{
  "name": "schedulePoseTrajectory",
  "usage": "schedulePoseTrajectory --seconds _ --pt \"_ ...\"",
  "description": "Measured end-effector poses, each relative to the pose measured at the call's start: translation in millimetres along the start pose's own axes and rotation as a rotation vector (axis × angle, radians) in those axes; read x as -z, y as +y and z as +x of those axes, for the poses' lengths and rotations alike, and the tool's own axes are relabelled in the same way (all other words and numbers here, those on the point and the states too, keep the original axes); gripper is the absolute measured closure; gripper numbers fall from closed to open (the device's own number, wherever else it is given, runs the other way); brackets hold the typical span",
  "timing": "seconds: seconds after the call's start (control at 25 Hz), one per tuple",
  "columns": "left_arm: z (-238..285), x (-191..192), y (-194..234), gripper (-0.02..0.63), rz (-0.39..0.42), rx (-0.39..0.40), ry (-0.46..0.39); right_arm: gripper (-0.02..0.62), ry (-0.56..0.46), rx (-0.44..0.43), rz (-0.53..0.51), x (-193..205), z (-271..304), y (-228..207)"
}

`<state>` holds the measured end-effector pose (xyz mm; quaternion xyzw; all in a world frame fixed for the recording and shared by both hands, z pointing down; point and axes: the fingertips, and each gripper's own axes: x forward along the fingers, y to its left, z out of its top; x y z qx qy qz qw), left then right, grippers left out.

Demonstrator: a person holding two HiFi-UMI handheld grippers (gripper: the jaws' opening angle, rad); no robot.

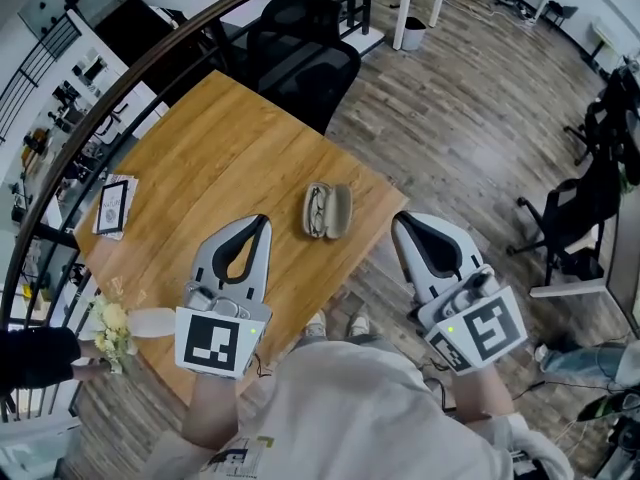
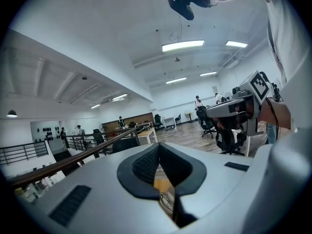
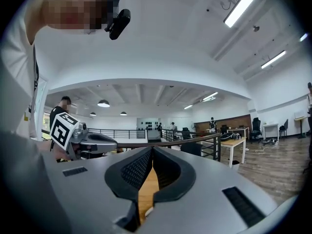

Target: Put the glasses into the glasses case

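The glasses case (image 1: 328,210) lies open on the wooden table (image 1: 220,148), near its right corner, with the dark-framed glasses (image 1: 317,211) resting in its left half. My left gripper (image 1: 263,219) hovers over the table just left of the case, apart from it, its jaws shut with nothing between them (image 2: 157,146). Off the table's edge, to the right of the case, my right gripper (image 1: 398,218) is held over the floor. It is shut and empty as well (image 3: 151,149). Each gripper view shows the other gripper (image 2: 243,106) (image 3: 83,143) alongside.
A printed card (image 1: 113,206) lies at the table's left edge, and yellow flowers (image 1: 112,328) stand near the front left corner. A black chair (image 1: 300,53) sits at the far side. A curved railing (image 1: 120,83) runs behind. Another office chair (image 1: 575,208) stands on the floor at right.
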<state>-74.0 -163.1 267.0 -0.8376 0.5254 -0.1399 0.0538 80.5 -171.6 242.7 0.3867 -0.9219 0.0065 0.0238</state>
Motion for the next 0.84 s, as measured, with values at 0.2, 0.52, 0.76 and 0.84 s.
schedulePoseTrajectory --seconds 0.2,0.52,0.76,0.84 --pt "6 13 -15 0.589 -0.009 0.012 0.049 0.565 0.033 -0.001 0.044 19 1 -2" --pt "11 17 -21 0.589 -0.051 0.03 0.07 0.566 0.039 -0.021 0.037 24 5 -3" --pt "15 14 -23 0.589 -0.037 0.031 0.071 0.566 0.039 -0.01 0.051 27 4 -12" --pt "15 14 -23 0.589 -0.035 0.032 0.074 0.566 0.045 -0.008 0.052 29 4 -13"
